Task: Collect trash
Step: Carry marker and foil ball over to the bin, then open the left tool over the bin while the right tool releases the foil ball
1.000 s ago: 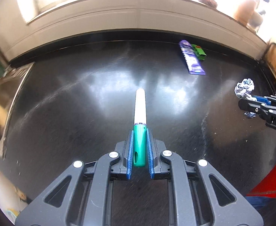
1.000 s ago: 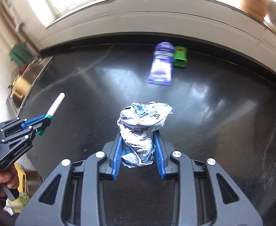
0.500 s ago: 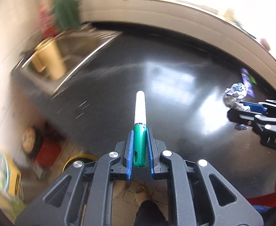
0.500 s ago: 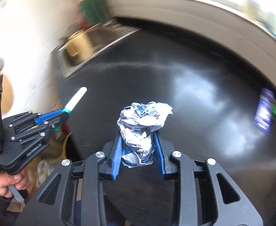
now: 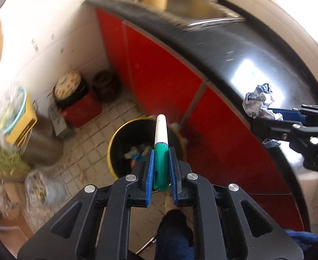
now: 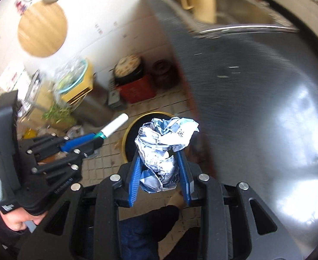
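Both tongs have swung off the black worktop (image 5: 234, 49) and now hang over the floor. The left tongs (image 5: 160, 164) stay clamped on the marker (image 5: 160, 143), above the yellow-rimmed bin (image 5: 124, 143) (some scraps already inside). The right tongs (image 6: 162, 171) stay clamped on the crumpled wrapper (image 6: 165, 143), near the worktop edge.

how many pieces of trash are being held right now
2: a marker clamped in the left gripper, and a crumpled wrapper in the right gripper; both above the bin.
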